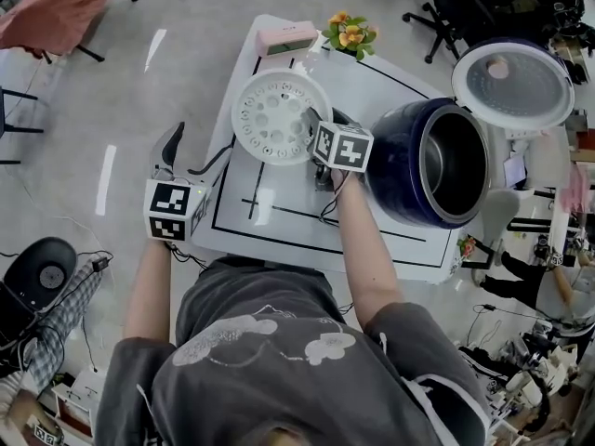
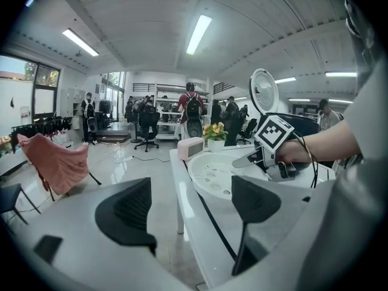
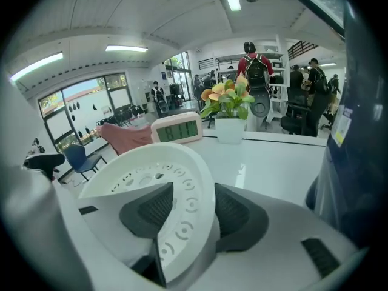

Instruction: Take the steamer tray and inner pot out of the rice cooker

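Observation:
The white perforated steamer tray (image 1: 274,117) (image 2: 218,171) (image 3: 151,174) lies on the white table (image 1: 279,212), left of the dark blue rice cooker (image 1: 409,161) (image 3: 357,162). The cooker's lid (image 1: 511,84) stands up, and the grey metal inner pot (image 1: 456,165) sits inside. My right gripper (image 1: 311,124) (image 3: 191,208) is at the tray's right edge. Its jaws straddle the rim, one pad inside and one outside, open with a gap. My left gripper (image 1: 191,156) (image 2: 191,208) hangs open and empty off the table's left edge.
A pink digital clock (image 1: 286,38) (image 3: 176,129) and a small potted flower (image 1: 350,35) (image 3: 229,111) stand at the table's far edge. Black tape lines mark the tabletop. Chairs, cables and people fill the room around.

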Available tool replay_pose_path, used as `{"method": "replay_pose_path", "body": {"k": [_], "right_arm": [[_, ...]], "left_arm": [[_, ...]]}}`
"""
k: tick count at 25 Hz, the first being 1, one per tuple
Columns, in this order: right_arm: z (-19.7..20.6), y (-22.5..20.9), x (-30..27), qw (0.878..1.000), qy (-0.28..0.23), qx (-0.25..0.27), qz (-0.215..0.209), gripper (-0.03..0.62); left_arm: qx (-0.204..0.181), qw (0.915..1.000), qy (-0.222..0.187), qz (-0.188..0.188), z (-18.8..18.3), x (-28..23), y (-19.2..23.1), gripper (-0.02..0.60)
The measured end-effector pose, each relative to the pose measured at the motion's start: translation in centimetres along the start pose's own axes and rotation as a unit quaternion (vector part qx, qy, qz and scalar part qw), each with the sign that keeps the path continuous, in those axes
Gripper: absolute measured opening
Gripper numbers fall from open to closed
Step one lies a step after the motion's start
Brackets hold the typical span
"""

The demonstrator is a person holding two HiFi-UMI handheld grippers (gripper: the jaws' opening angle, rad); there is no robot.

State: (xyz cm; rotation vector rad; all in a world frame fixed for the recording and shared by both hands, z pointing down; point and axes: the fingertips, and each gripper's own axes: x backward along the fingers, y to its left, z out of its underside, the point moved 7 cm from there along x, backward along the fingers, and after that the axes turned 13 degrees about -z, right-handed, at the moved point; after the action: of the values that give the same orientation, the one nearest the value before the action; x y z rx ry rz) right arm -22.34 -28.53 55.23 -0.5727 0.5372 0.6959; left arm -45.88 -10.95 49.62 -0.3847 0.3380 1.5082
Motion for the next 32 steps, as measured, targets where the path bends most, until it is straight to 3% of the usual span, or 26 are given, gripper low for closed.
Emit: {"method": "replay_pose_path", "body": {"k": [5, 15, 21, 25, 32], "right_arm": [[-1.3, 1.4, 1.7, 0.999, -0.043, 0.029, 0.001, 0.278], [-6.8, 5.9, 10.3, 0.984, -0.161, 0.075, -0.027, 0.288], [-9.8, 7.4, 18.4, 0.966, -0.245, 0.079, -0.028, 0.287], [-10.6, 6.7, 23.7, 0.959, -0.268, 0.088, -0.005, 0.287], [-8.1, 1.3, 30.5, 0.953, -0.287, 0.068, 0.071, 0.287]], "left_arm": [[0.001, 0.9999, -0.012, -0.011, -1.1, 0.2, 1.0, 0.408], [0.017, 0.9962, -0.082, -0.027, -6.3, 1.5, 1.6, 0.408], [0.006, 0.9921, -0.123, -0.023, -9.7, 3.6, 0.5, 0.409], [-0.004, 0.9903, -0.139, 0.009, -11.9, 4.4, -1.9, 0.408], [-0.041, 0.9831, -0.147, 0.101, -14.0, 2.5, -10.3, 0.408]]}}
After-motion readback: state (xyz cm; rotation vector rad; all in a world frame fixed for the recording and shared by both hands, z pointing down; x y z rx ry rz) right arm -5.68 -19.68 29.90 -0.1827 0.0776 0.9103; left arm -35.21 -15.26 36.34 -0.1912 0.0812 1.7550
